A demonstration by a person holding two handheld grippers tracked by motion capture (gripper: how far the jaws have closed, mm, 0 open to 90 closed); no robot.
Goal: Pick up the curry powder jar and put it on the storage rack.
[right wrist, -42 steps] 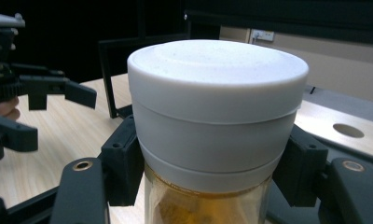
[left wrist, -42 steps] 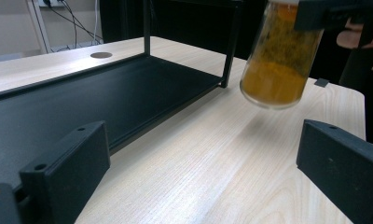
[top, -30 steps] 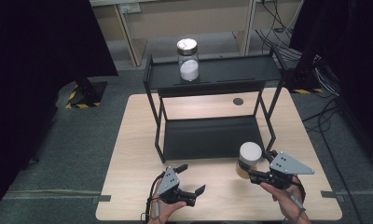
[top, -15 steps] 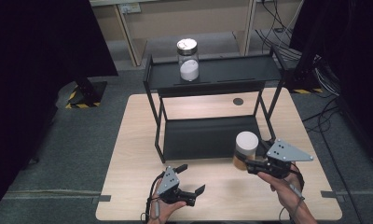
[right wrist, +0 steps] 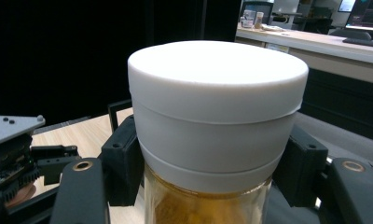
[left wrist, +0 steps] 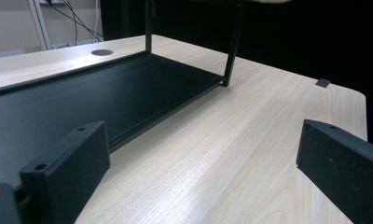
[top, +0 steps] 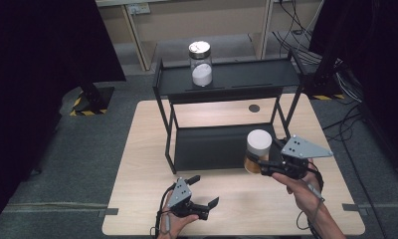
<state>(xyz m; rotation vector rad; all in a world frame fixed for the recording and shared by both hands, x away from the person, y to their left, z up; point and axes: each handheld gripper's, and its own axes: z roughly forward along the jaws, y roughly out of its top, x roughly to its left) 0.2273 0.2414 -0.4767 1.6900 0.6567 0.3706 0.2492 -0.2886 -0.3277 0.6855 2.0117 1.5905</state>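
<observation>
While its jaws are pinching a white-lidded jar (top: pixel 258 151) of amber contents just under the lid, the right gripper (top: pixel 266 165) is holding it above the table (top: pixel 147 149), before the black shelf rack (top: pixel 227 79). The left gripper (top: pixel 203 198) is hovering spread, grasping nothing.

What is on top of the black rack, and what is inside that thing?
A glass jar stands on the upper shelf of the black rack. White powder fills its lower part. A lid covers its mouth, so the upper inside cannot be seen from above.
</observation>
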